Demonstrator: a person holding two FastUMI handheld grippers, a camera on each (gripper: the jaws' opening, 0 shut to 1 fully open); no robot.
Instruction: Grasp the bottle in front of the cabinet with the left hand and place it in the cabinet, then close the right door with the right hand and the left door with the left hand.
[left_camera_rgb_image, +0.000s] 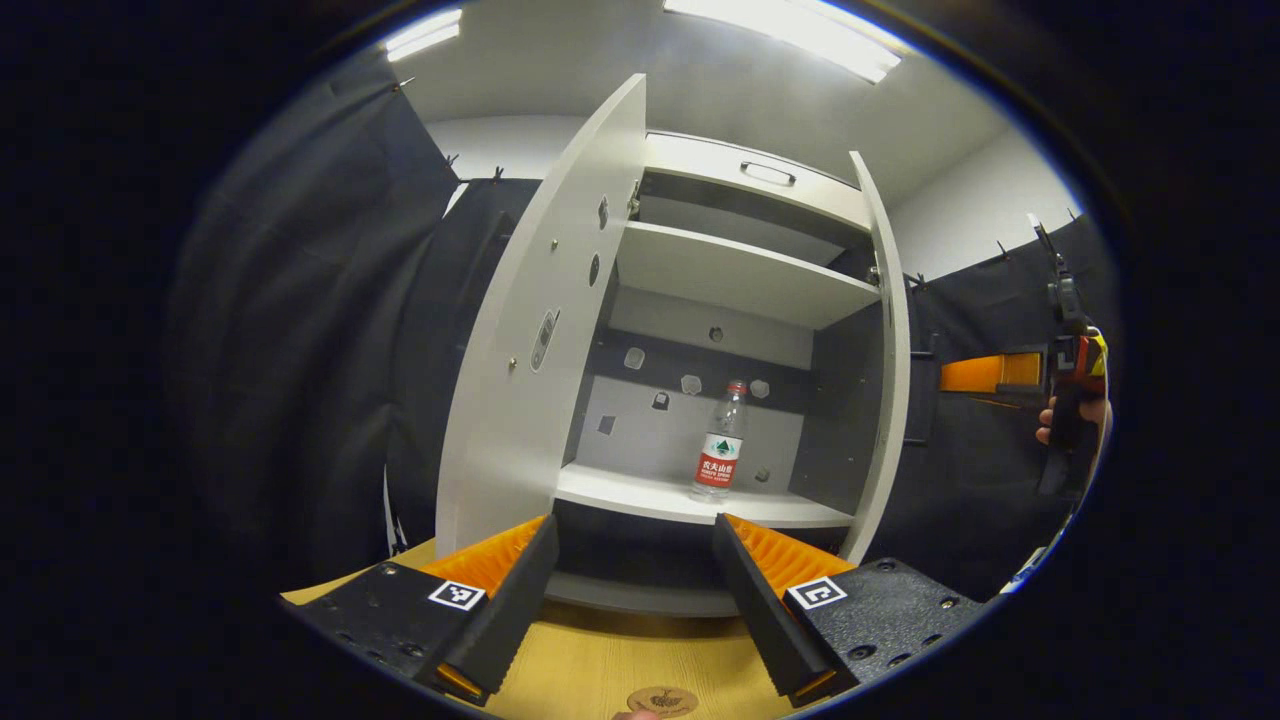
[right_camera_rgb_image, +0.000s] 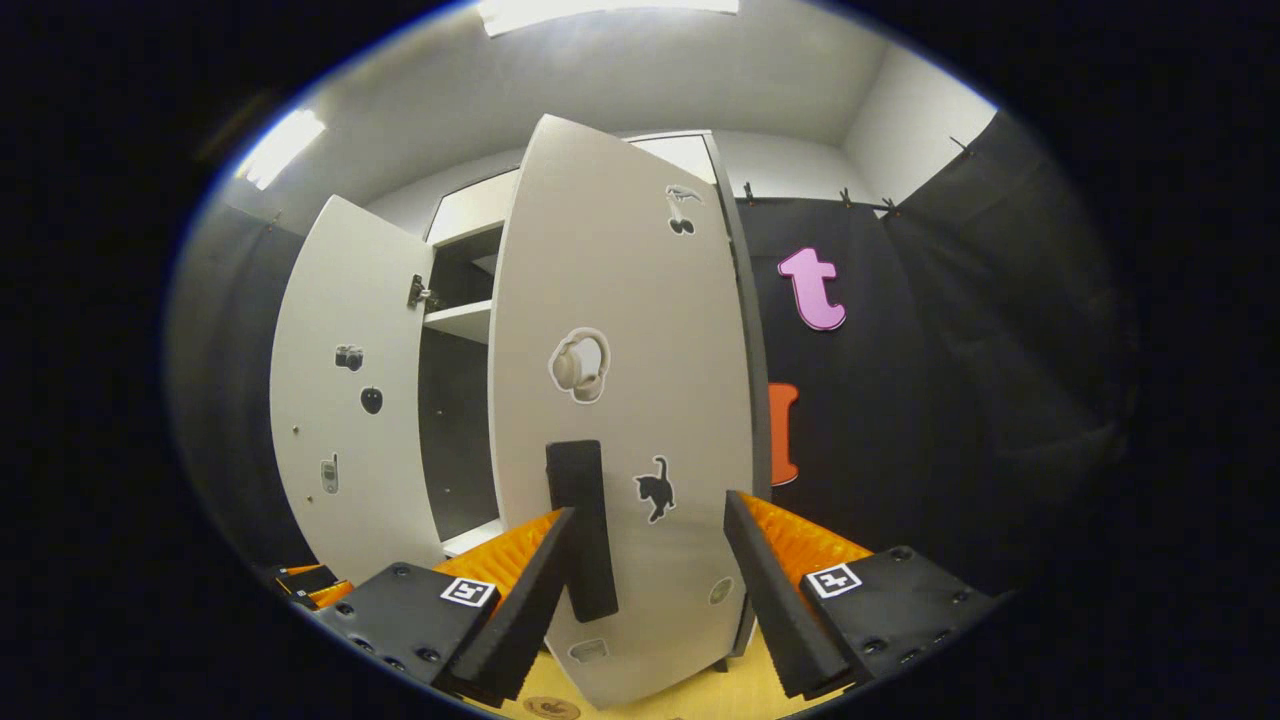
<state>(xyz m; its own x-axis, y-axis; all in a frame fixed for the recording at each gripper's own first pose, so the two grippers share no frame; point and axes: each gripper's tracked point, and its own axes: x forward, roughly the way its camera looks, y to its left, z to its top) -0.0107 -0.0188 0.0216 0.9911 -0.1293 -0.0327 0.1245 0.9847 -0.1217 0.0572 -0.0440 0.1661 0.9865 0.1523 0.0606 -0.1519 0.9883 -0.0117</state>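
The left gripper (left_camera_rgb_image: 635, 590) is held level, jaws spread wide and empty. The right gripper (right_camera_rgb_image: 650, 600) is likewise parted (a hand (left_camera_rgb_image: 1065, 420) grips it).

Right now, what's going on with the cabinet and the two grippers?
The water bottle already stands upright on the lower shelf of the white cabinet, so the placing step looks done. The left gripper is open, empty and apart from the shelf. Both doors are open. The right gripper is open, right up at the outer face of the right door, beside its dark handle, apparently about to push it shut. The left door hasn't been closed yet.
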